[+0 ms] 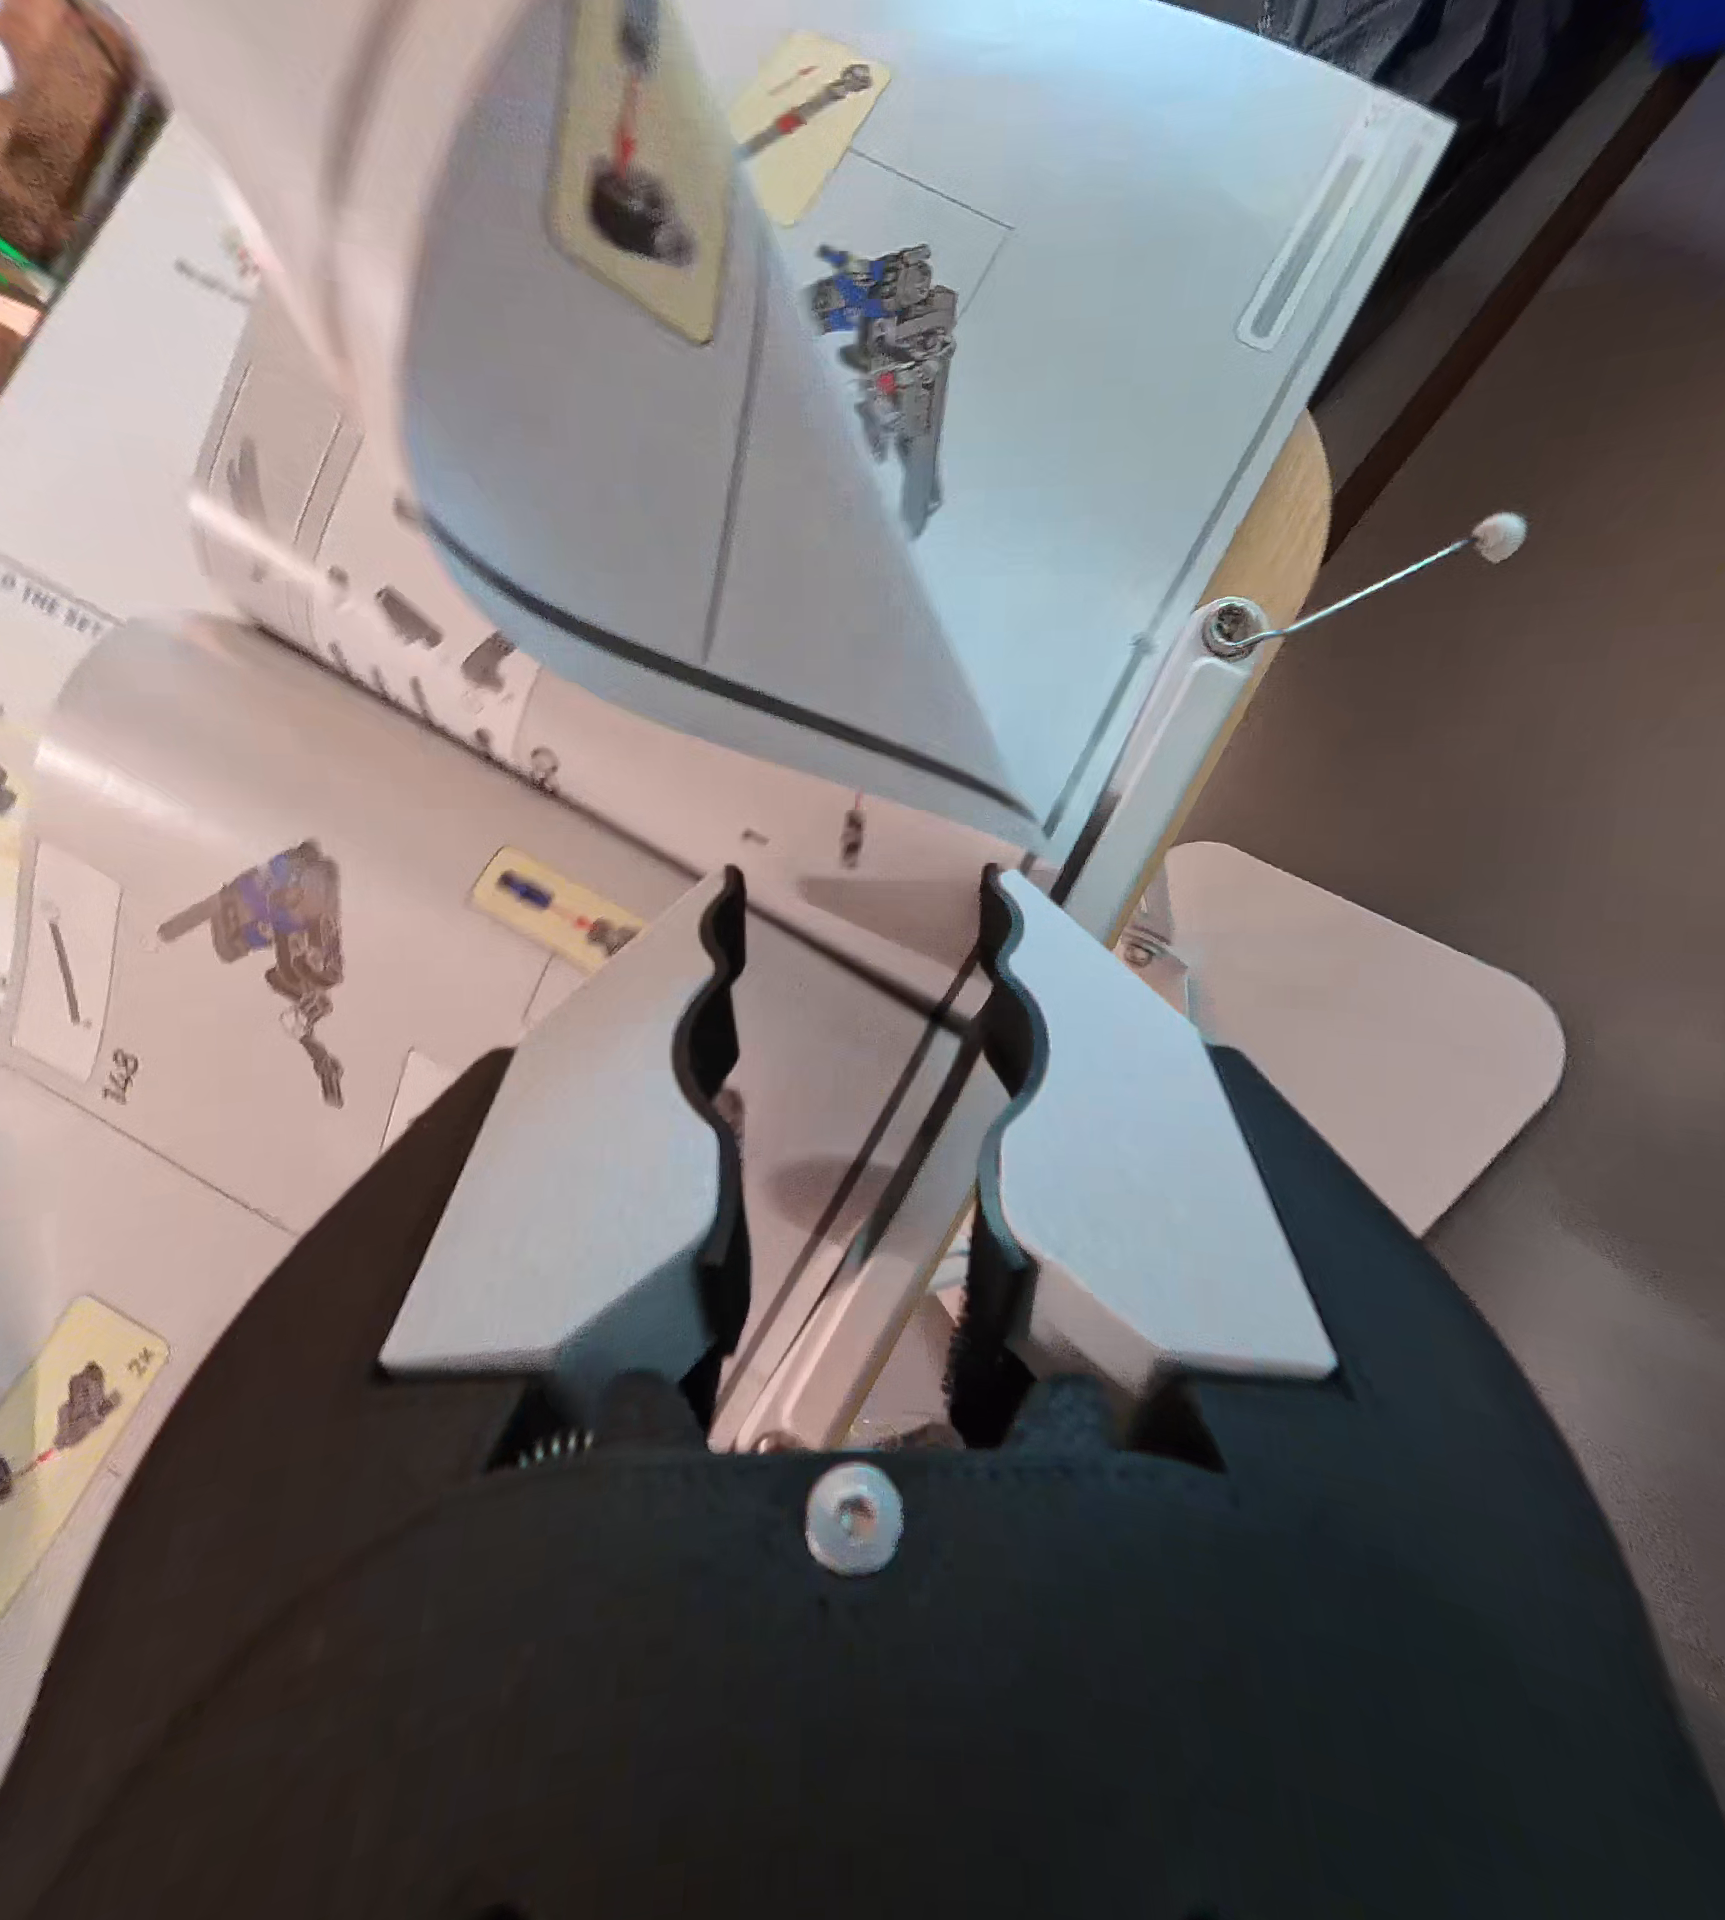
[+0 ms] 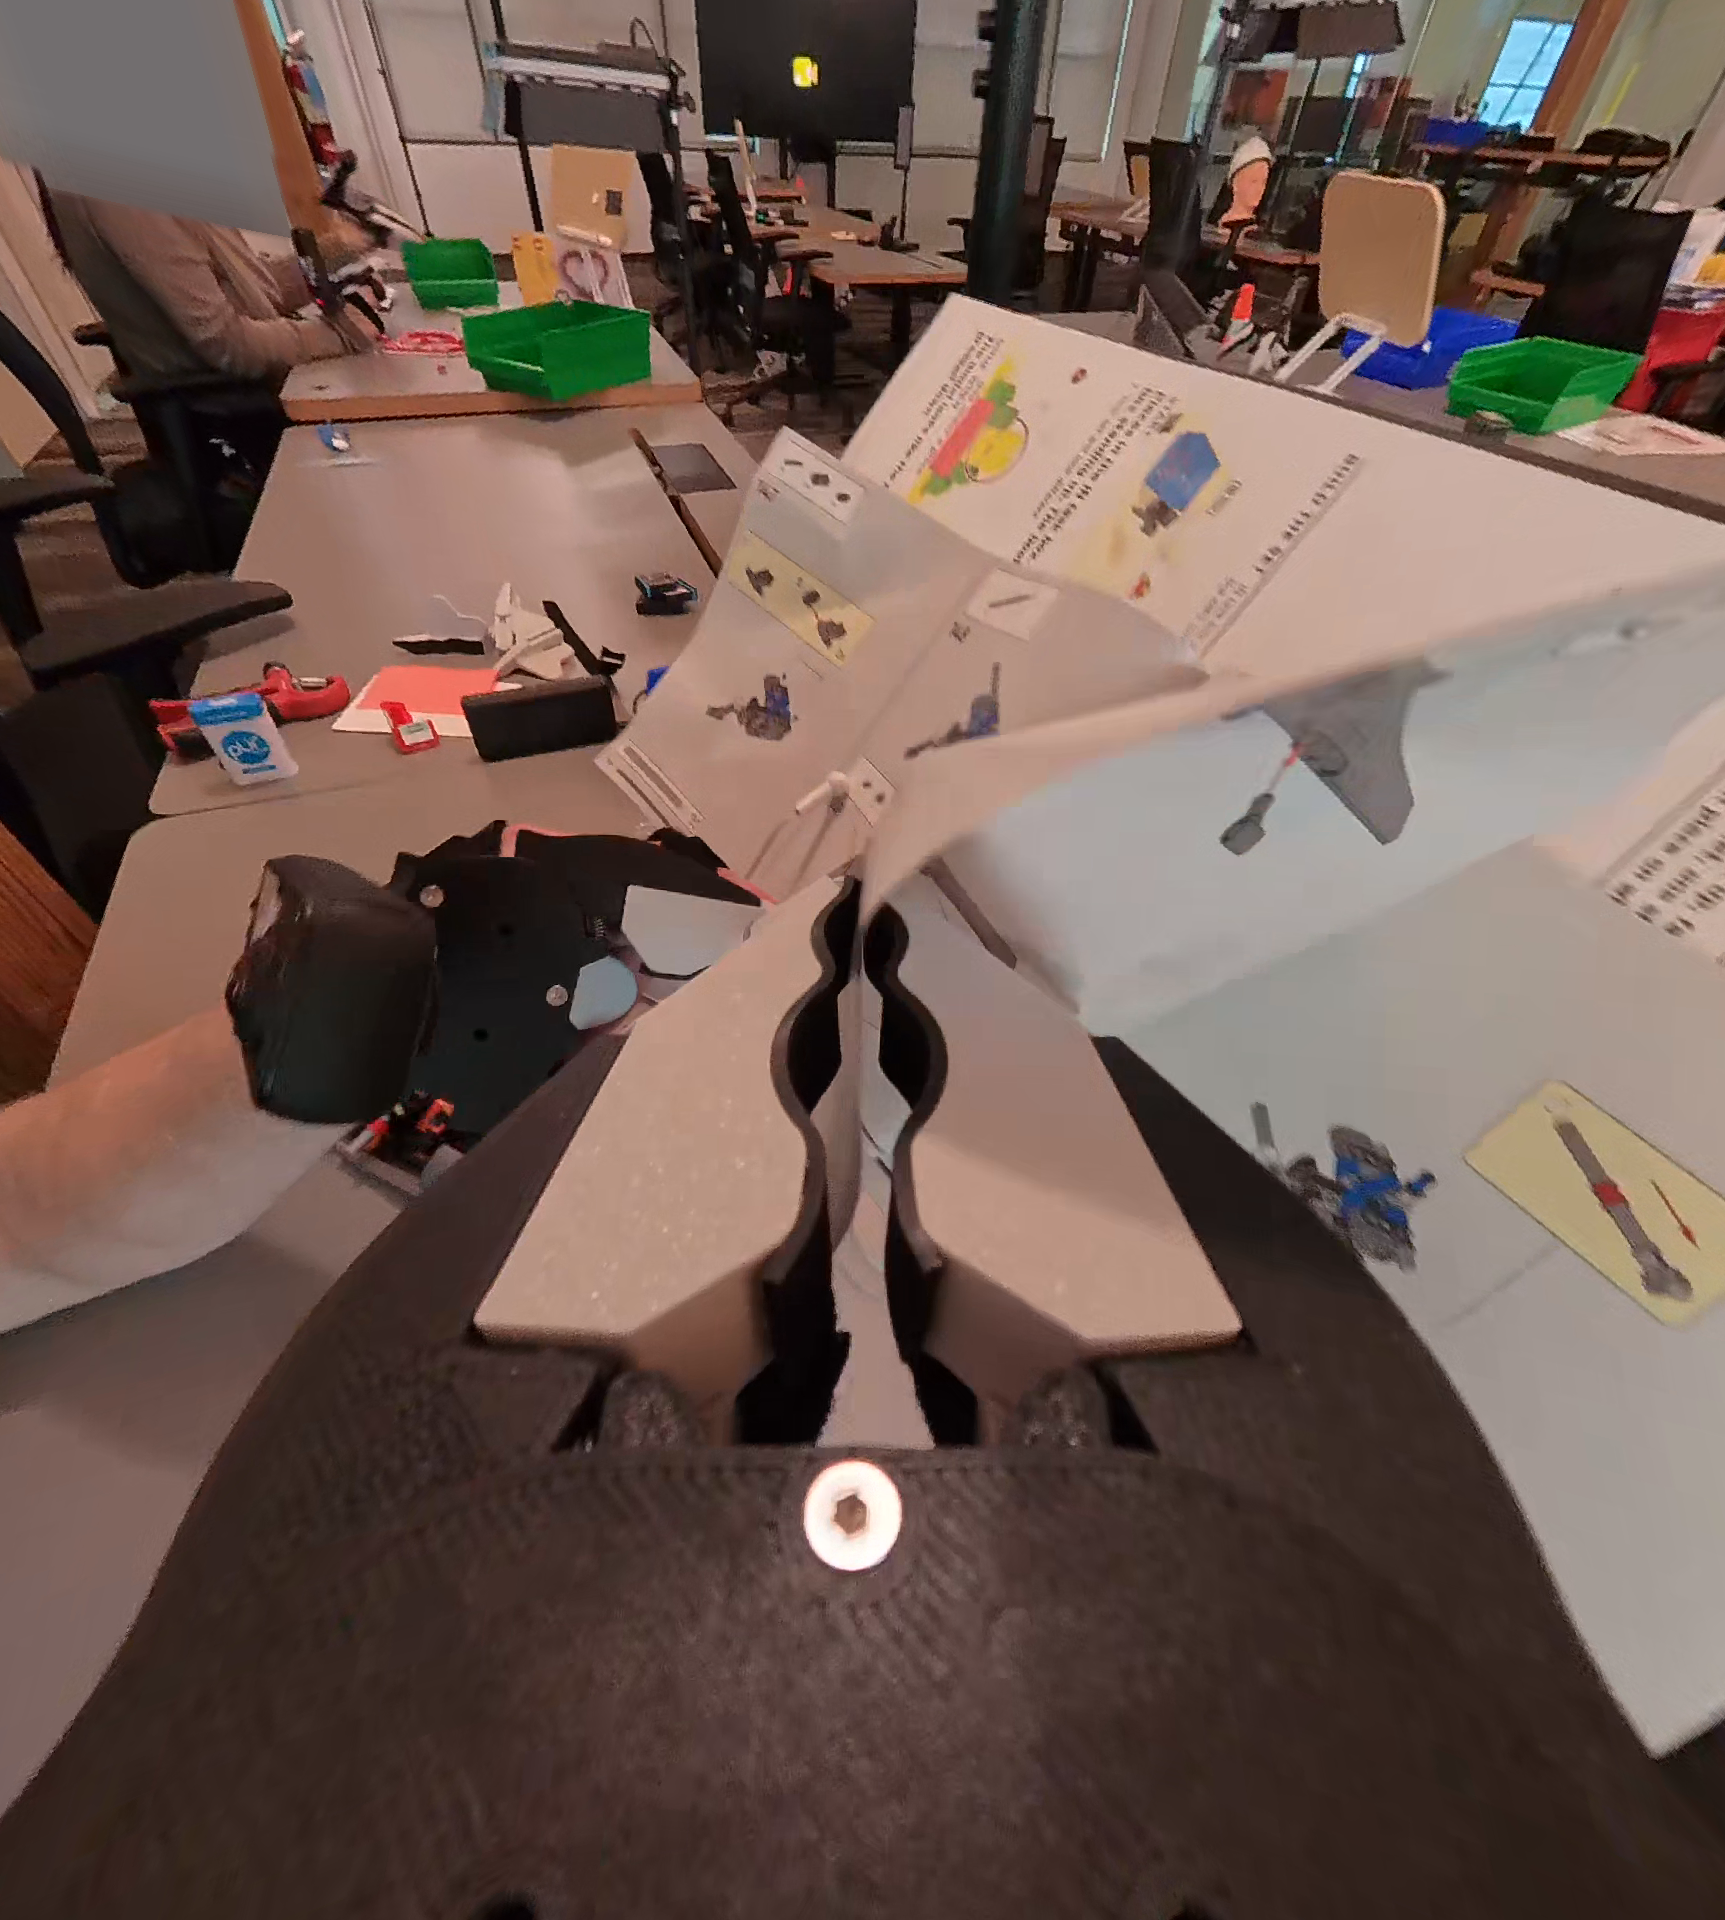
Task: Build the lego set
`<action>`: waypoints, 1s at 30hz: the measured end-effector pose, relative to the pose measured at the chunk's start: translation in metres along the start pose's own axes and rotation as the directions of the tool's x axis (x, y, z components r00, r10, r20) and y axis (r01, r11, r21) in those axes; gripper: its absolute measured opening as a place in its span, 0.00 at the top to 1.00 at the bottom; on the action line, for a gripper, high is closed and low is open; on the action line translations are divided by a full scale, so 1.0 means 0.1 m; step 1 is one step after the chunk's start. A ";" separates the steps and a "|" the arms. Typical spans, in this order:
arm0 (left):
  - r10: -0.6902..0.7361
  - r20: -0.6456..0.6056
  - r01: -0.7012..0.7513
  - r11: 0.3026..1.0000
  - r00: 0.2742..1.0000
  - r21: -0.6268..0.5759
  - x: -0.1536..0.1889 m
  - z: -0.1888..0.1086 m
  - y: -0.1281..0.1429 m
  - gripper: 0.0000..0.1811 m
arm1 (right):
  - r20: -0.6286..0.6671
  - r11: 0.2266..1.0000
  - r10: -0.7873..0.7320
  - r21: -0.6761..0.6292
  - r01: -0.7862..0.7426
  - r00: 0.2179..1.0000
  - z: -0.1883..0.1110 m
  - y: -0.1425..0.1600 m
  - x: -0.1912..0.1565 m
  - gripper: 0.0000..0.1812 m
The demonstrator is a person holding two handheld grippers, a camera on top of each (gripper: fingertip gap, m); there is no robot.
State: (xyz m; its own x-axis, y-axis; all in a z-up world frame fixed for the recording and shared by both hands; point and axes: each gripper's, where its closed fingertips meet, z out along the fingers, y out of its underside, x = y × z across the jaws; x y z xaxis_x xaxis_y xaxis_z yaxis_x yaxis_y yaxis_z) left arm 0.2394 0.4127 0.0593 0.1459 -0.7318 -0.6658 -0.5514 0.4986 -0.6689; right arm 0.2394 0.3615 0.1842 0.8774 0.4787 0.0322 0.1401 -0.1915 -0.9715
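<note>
Page (image 2: pixel 1253 935) pinched edge-on in right gripper (image 2: pixel 860 925), fanning toward 2 o'clock; left gripper (image 1: pixel 863 914) spread, empty, booklet (image 1: pixel 245 935) at 10 o'clock.

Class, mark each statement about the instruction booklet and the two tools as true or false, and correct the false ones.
1. The right tool is pinching a page of the instruction booklet. True.
2. The left tool is shut on a brick. False: it is open and holds nothing.
3. The lifted page curls in the air above the open booklet. True.
4. The booklet rests on a stand. True.
5. The bins on the far desks are red. False: they are green.
</note>
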 end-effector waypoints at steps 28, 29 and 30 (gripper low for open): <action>-0.541 -0.372 0.656 0.646 0.754 0.390 -1.09 -1.40 -0.19 0.73 | -0.074 0.893 -0.394 -0.267 0.362 0.916 1.19 0.31 -0.69 1.00; -0.545 -0.375 0.661 0.644 0.750 0.385 -1.09 -1.39 -0.19 0.75 | -0.077 0.889 -0.401 -0.272 0.368 0.913 1.20 0.33 -0.69 1.00; -0.552 -0.370 0.664 0.645 0.747 0.378 -1.09 -1.38 -0.18 0.76 | -0.076 0.885 -0.408 -0.278 0.373 0.910 1.21 0.35 -0.70 1.00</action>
State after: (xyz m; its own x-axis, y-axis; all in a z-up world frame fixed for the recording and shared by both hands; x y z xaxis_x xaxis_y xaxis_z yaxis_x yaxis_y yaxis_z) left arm 0.1199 0.4193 0.1900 0.1095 -0.9940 -0.0053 0.0519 0.0111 -0.9986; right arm 0.1277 0.4251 0.1200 0.7764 0.4482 0.4432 0.5788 -0.2287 -0.7827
